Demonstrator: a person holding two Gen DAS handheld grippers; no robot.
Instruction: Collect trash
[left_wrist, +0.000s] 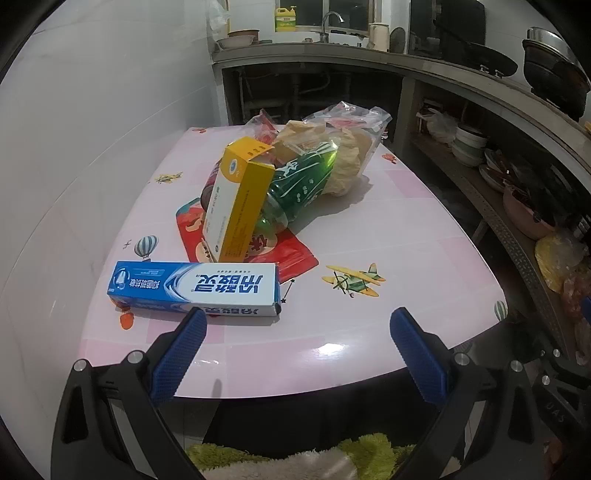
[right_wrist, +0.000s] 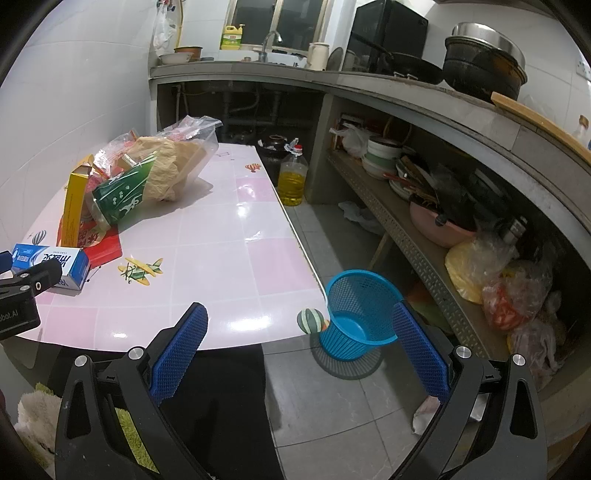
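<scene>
Both wrist views face down-forward; share table (left_wrist: 406, 221), toothpaste box (right_wrist: 51, 264).

Table (left_wrist: 369, 229), pink check top: toothpaste box (left_wrist: 192, 288) at near edge; behind it red packet (left_wrist: 291, 258), yellow box (left_wrist: 236, 206), green bottle (left_wrist: 299, 188), clear bag (left_wrist: 351, 147).

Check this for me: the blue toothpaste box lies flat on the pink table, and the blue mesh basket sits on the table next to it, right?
Not quite. The blue toothpaste box does lie flat on the pink table, but the blue mesh basket stands on the floor beside the table, as the right wrist view shows.
</scene>
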